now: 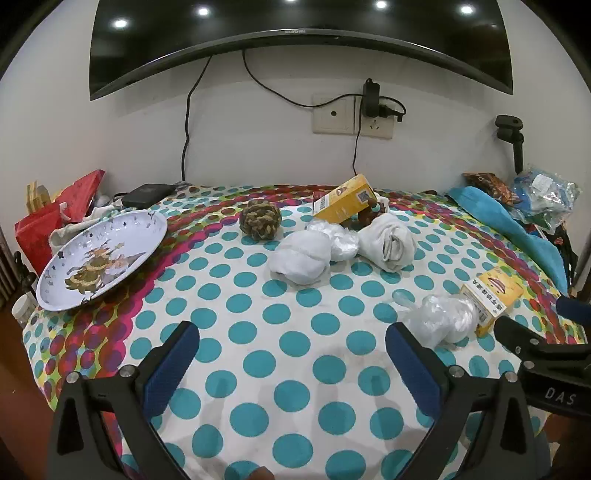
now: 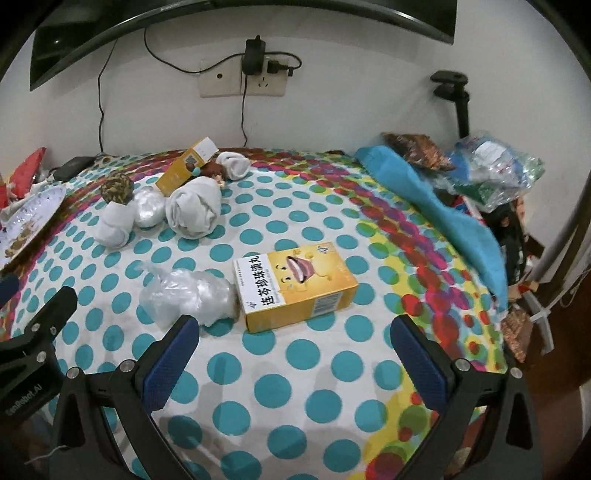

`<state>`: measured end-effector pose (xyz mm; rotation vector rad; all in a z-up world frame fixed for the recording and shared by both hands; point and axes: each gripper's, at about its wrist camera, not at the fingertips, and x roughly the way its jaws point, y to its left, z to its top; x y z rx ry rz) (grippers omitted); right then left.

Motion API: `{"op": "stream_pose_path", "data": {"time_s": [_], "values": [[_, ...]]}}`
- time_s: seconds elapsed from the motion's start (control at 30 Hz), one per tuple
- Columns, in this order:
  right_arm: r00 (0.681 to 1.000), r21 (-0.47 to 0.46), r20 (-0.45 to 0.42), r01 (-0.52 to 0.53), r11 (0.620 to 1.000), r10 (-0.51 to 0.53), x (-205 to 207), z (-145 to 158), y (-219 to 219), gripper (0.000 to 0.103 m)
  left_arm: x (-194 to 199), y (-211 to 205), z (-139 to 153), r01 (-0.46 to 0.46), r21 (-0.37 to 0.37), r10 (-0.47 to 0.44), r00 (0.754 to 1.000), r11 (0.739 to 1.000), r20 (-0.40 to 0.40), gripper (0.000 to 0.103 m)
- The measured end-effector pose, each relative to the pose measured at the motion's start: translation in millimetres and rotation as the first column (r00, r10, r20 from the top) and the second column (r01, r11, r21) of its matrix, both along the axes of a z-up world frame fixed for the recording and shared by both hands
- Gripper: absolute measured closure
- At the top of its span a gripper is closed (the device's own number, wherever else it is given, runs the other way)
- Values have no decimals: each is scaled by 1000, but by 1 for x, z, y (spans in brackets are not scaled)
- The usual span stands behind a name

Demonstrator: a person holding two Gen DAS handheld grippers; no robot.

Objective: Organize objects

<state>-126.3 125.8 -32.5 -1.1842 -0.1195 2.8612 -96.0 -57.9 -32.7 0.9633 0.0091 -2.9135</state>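
On the polka-dot tablecloth (image 1: 280,347) lie two yellow boxes. The near box (image 2: 295,286) lies flat just ahead of my right gripper (image 2: 295,332), with a crumpled plastic bag (image 2: 188,295) touching its left end. The far box (image 1: 343,199) leans tilted at the back. White rolled socks (image 1: 301,258) (image 1: 388,242), a second plastic bag (image 1: 341,238) and a brown knit ball (image 1: 260,219) cluster mid-table. A white printed plate (image 1: 103,254) sits at the left. My left gripper (image 1: 291,339) is open and empty over bare cloth. The right gripper is open and empty.
A blue cloth (image 2: 436,210) and plastic packets (image 2: 491,166) pile at the right edge. Red bags (image 1: 59,218) and a black device (image 1: 147,195) stand at the back left. A TV (image 1: 295,33), wall sockets (image 1: 351,118) and cables are behind.
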Motion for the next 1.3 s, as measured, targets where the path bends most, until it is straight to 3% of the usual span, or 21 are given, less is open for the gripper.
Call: {"op": "stream_pose_path", "data": {"time_s": [0.3,0.47,0.6,0.77,0.9,0.93,0.97,1.07,1.3], "values": [[1000,-32,22,-4,999,5,-9,-9,2,0,-7,2,-6,1,-35,0,1000,999,20,0],[1000,6,4,11,1000,-11,-3,-15,14,0,-16,-6,-5,17,-33,-17,1000,999,20,0],[1000,-41,7,-23,999,24,-4,-21,26,0,-39,-12,-3,77,61,-80,995,995,57,0],[996,-170,-18,-84,982,82,-7,-21,32,0,-83,-18,-6,69,50,-74,991,996,112,0],[994,-159,-25,-111,981,109,-13,-22,24,0,-121,-23,-18,73,88,-90,975,993,203,1],[993,-158,-18,-119,980,118,-16,-23,23,0,-129,-24,-24,69,100,-92,967,993,238,12],[992,-162,-12,-127,979,126,-18,-23,21,0,-134,-25,-29,57,102,-83,959,993,271,34],[990,-163,-15,-141,977,140,-18,-24,20,0,-134,-24,-32,66,101,-91,959,993,270,58],[991,-193,-3,-130,973,132,-22,-30,27,0,-117,-27,-26,58,107,-83,964,993,252,60]]}}
